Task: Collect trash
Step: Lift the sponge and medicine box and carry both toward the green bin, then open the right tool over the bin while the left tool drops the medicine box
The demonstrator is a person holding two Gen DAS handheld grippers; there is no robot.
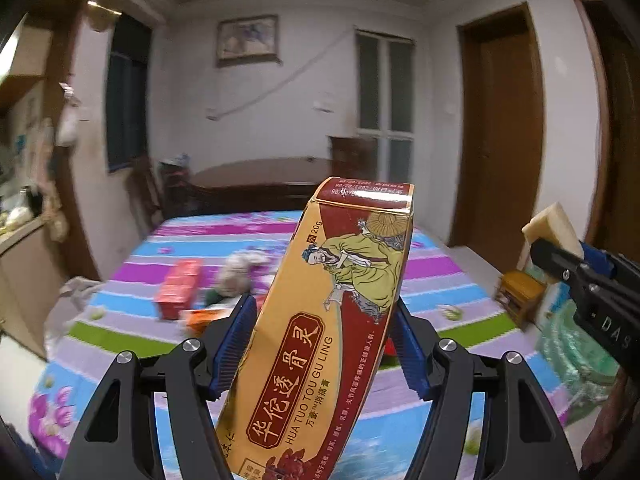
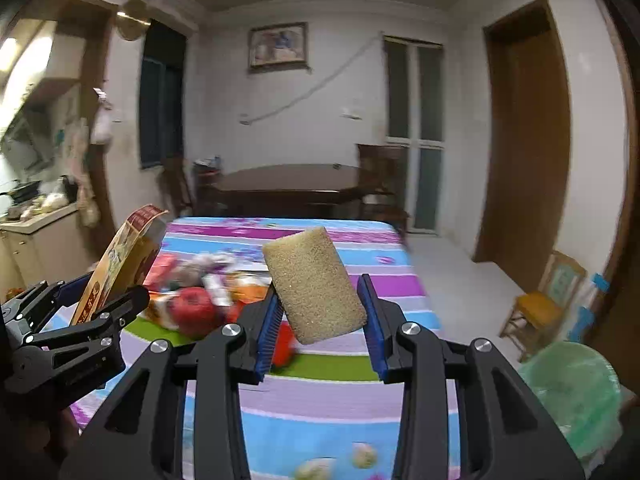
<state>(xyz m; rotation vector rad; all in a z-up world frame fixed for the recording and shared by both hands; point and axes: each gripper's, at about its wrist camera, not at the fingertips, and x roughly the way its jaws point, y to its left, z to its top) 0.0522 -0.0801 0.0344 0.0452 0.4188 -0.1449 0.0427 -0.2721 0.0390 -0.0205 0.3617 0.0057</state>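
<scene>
Box (image 1: 320, 332) and sponge (image 2: 314, 286) sit clamped between jaws.

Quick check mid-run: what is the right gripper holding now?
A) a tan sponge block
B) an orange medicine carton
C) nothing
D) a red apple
A: the right gripper is shut on the tan sponge block, pinched between its blue pads, while the orange medicine carton sits in the left gripper.

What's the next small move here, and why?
Probably swing the right claw right and down toward the green-bagged trash bin. It already holds the sponge, the left claw holds the ointment box, and more litter waits on the bed.
</scene>
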